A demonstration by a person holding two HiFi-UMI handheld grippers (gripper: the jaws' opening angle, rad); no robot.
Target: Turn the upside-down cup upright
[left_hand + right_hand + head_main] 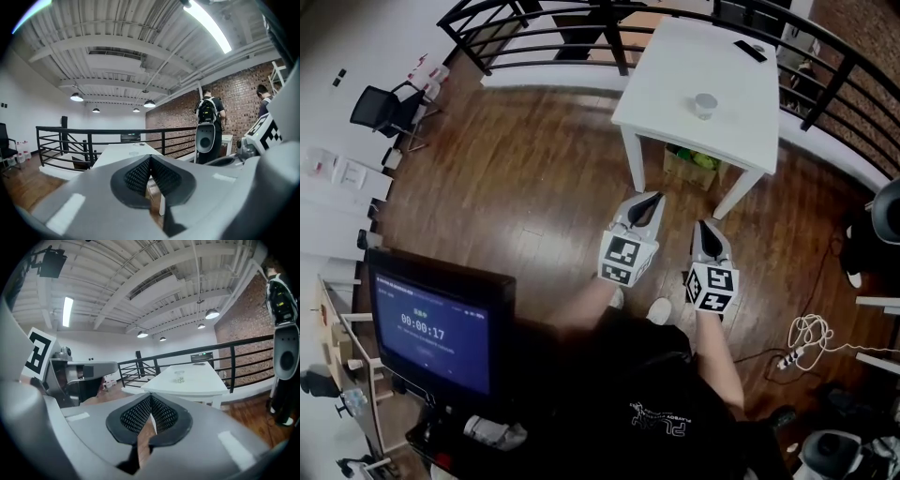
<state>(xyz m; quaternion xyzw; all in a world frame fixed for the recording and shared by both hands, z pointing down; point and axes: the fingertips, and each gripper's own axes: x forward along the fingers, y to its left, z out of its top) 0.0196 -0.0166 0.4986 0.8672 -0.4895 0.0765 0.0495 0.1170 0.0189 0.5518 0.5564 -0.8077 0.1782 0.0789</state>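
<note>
i hold both tools low in front of me, over the wooden floor, not yet at the table. the left gripper (652,200) has its jaws pressed together, pads meeting at the tips, with nothing between them. the right gripper (704,227) is the same: closed and empty.

the cup (705,105) stands on the white table (667,66), near the middle of the top, well ahead of both tools. its long axis is vertical. it is too small here to tell which end is up. in the head view it lies almost straight ahead of the right gripper, so i judge this one is the nearer. the left gripper points a little to its side.

i count one cup, one table, two grippers.
</note>
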